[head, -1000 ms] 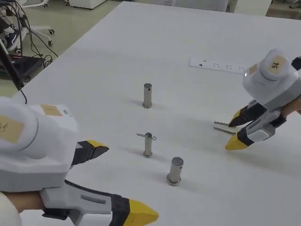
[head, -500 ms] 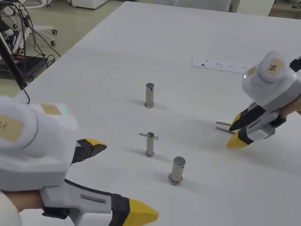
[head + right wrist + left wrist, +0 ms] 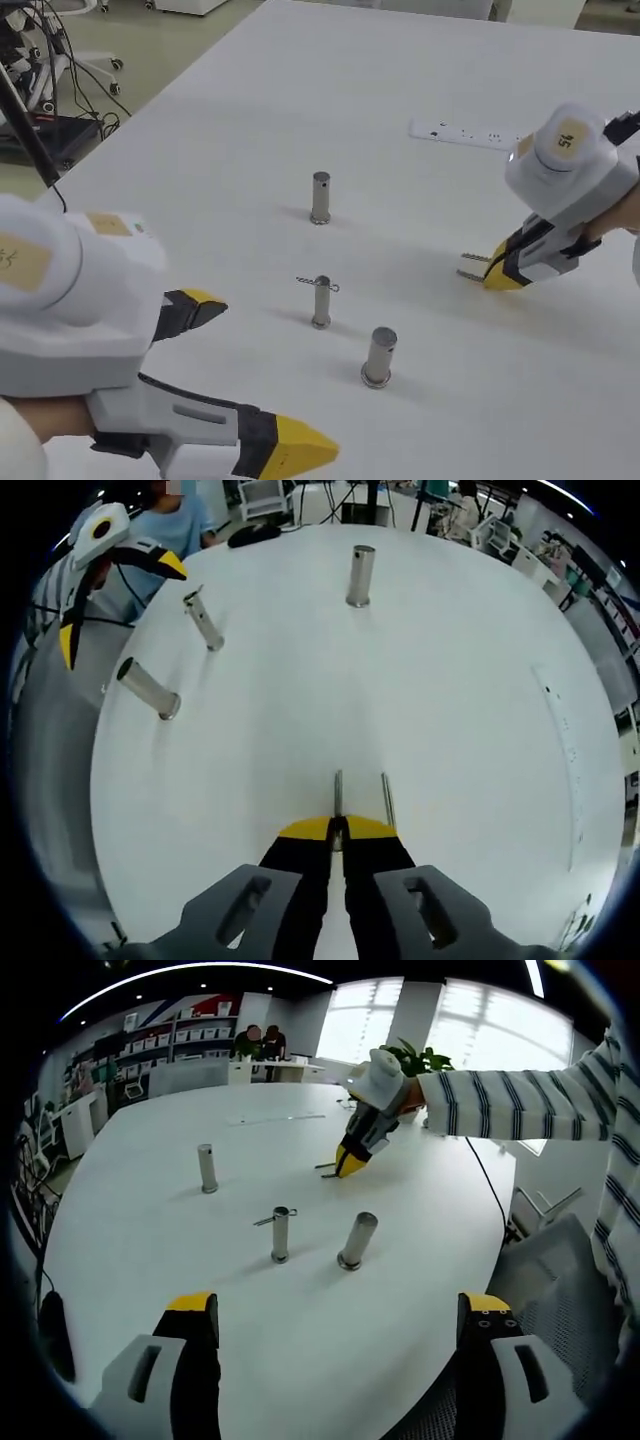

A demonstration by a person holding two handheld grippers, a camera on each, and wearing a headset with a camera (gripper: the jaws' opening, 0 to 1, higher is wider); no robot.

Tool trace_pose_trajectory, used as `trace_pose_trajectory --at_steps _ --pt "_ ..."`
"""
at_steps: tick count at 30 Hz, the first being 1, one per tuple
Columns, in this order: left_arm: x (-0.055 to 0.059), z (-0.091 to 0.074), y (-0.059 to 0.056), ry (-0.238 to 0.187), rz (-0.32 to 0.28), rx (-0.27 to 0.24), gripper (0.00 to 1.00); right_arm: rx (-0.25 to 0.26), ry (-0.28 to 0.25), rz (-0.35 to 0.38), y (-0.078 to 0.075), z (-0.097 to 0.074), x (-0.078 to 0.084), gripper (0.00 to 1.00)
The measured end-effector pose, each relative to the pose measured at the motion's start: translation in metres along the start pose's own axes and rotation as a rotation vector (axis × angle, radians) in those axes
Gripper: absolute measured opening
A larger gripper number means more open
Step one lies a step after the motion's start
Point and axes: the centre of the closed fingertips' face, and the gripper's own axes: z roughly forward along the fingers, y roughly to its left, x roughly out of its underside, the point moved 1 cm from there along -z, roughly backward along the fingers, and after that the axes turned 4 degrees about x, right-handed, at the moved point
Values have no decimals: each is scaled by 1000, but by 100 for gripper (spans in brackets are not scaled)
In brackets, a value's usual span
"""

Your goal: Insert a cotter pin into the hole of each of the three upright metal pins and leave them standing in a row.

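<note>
One Done, Two To Go

Three are stood in a row on the desk [image 3: 300, 90]: the far pin [image 3: 320, 197], the middle pin [image 3: 321, 305] and the near pin [image 3: 379, 356]. The middle pin is crossed by the first cotter pin [image 3: 318, 284]. A second cotter pin [image 3: 338, 795] is squeezed by the right hand-held gripper [image 3: 497, 277], likely for an empty hole. A spare cotter pin [image 3: 386, 795] is laid just beside it. The left hand-held gripper [image 3: 262, 378] is held wide apart near the row, maybe to steady a pin.

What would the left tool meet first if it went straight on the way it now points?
Probably the thick metal pin, standing almost on the line between the jaws of the open left tool. Height is hard to judge, so the tool might pass over its top.
</note>
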Motion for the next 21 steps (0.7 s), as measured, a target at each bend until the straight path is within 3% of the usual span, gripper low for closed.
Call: trace_pose_trajectory --at_steps 21 --pt "1 4 -4 10 9 16 98 55 -21 0 0 -1 -1 3"
